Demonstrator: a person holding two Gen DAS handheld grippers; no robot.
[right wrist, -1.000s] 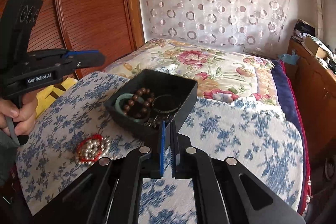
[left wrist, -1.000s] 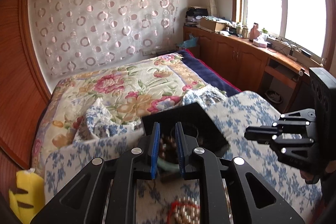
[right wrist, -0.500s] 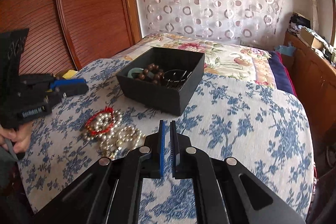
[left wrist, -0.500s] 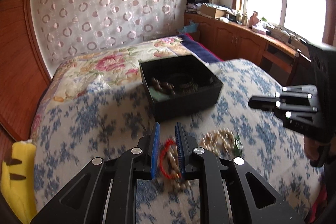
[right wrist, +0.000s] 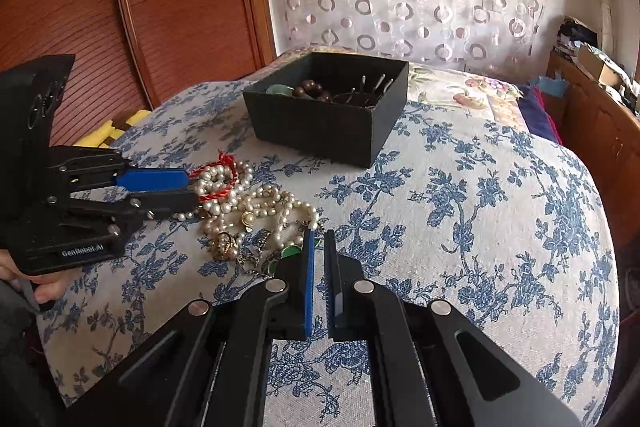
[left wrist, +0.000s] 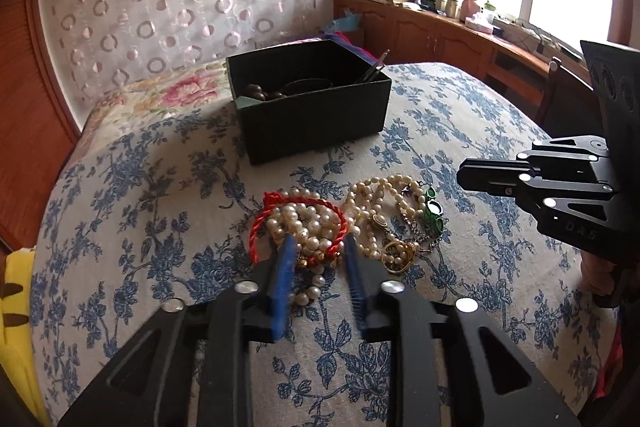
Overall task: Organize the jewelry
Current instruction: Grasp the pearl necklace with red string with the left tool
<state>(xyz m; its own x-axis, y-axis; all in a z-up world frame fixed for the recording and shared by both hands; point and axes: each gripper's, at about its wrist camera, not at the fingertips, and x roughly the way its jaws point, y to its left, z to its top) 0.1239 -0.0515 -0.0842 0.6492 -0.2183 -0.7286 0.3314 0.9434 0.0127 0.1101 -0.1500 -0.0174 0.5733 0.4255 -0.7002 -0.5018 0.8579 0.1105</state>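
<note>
Left wrist view: the left hand-held gripper (left wrist: 318, 247) is seen with its blue-padded fingers set apart, astride the near edge of a pearl strand looped with a red cord bracelet (left wrist: 298, 223) on the blue-flowered cloth (left wrist: 140, 195). Whether the pads touch the beads cannot be told; part of the strand is hidden behind the fingers. Just beside it lies a tangle of cream pearl necklaces (left wrist: 380, 199), with a gold ring (left wrist: 396, 253) and green stones (left wrist: 434, 211) at its edge. Beyond the pile stands a black box (left wrist: 312, 107); only the tops of dark wooden beads (left wrist: 260, 91) and some thin metal pins are shown above its rim. The right hand-held gripper (left wrist: 464, 177) is seen at the right edge, partly cut off, its fingers drawn close together.

Right wrist view: the right hand-held gripper (right wrist: 319, 239) is shown with a narrow gap between its pads and nothing held, at the edge of the jewelry pile (right wrist: 256, 215); green stones are partly covered by its left finger. The left hand-held gripper (right wrist: 192, 187) is seen from the side, fingers parted at the pearls. The box (right wrist: 328, 123) stands farther back, with a pale green bangle (right wrist: 280, 90) half hidden inside. A floral quilt (right wrist: 460, 91) and a wooden wall panel (right wrist: 160, 7) are seen behind.
</note>
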